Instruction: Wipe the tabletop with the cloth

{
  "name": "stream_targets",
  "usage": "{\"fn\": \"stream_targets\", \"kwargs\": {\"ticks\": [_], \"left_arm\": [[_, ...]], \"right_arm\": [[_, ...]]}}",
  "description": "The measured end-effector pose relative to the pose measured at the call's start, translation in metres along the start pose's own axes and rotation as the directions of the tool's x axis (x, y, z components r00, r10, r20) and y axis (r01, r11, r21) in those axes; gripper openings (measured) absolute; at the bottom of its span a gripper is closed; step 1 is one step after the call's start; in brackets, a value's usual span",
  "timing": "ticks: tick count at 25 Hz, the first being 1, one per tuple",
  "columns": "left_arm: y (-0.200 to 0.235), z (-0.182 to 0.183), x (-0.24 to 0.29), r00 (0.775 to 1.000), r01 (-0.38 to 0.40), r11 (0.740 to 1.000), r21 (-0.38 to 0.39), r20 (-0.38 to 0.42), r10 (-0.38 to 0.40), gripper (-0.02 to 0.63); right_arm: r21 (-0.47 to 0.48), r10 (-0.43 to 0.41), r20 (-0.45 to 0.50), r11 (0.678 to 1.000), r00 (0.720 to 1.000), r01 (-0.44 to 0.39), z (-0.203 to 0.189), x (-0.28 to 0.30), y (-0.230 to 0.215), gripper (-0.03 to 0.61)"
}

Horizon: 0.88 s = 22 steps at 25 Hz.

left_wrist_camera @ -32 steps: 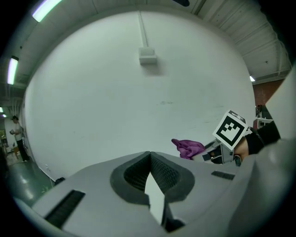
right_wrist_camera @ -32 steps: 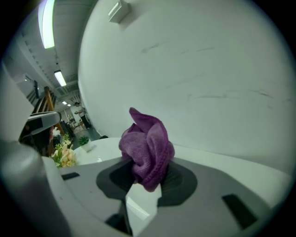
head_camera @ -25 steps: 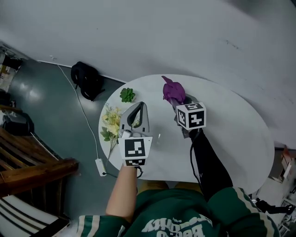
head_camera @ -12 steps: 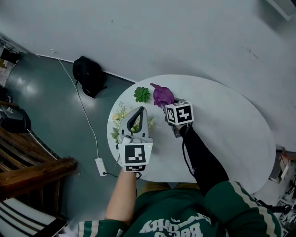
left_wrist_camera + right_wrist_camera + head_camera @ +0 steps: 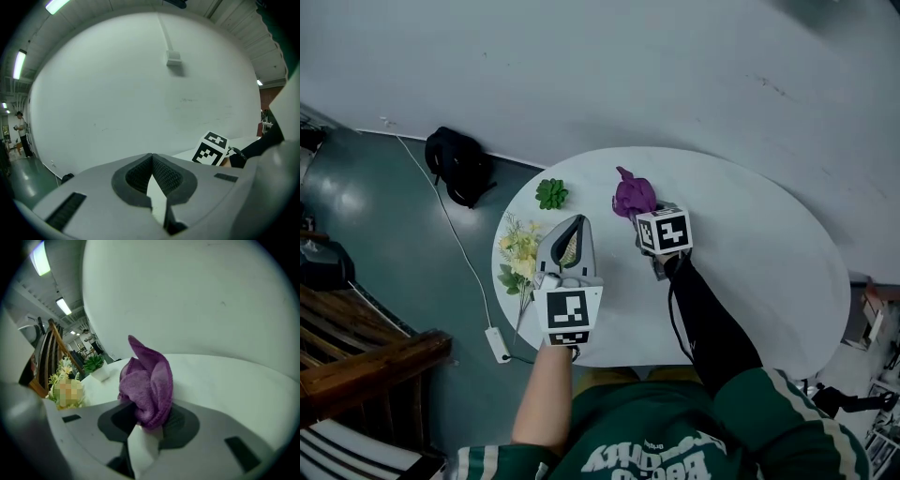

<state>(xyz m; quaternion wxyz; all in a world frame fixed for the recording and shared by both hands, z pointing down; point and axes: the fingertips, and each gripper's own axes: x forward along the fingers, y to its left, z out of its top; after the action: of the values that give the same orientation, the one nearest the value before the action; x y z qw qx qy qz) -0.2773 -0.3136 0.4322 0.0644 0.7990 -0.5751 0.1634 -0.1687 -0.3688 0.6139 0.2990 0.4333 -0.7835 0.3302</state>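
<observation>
**Wipe stroke reversed: cloth pulled back from the succulent side**

The left gripper (image 5: pixel 578 221) sat nearest the person with its jaws together on nothing. It was parked over the front-left of the white oval tabletop (image 5: pixel 759 281), just beside the pale yellow flower bunch (image 5: pixel 519 251). It showed no real shift against the flowers over the last second.

The right gripper (image 5: pixel 644 215) was clamped on the crumpled purple terry cloth (image 5: pixel 633 195), the wad bunching up out of the jaws.

The head camera moved, so I judged the change against the small green succulent in a white pot (image 5: pixel 550 194). A second ago the cloth was well right of it, half a second ago close to it, and now the gap had opened again. That read as one left-and-back pass along the rear-left of the table.

Contact wasn't confirmed. In the right gripper view the cloth (image 5: pixel 147 383) looked raised, possibly only skimming the surface.

Wiping was under way, but the right half and the front likely remained.
</observation>
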Motion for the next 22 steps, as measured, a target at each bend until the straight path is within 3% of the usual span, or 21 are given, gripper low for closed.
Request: {"fn": "stream_targets", "kwargs": {"ticks": [11, 22], "left_arm": [[-0.100, 0.016, 0.029, 0.999, 0.033, 0.999, 0.016, -0.021, -0.033, 0.002], [-0.240, 0.039, 0.071, 0.987, 0.158, 0.987, 0.041, -0.015, -0.157, 0.002]], "right_arm": [[0.043, -0.055, 0.010, 0.998, 0.998, 0.054, -0.032, -0.064, -0.110, 0.124], [0.126, -0.154, 0.018, 0.981, 0.988, 0.150, -0.080, -0.151, -0.241, 0.124]]}}
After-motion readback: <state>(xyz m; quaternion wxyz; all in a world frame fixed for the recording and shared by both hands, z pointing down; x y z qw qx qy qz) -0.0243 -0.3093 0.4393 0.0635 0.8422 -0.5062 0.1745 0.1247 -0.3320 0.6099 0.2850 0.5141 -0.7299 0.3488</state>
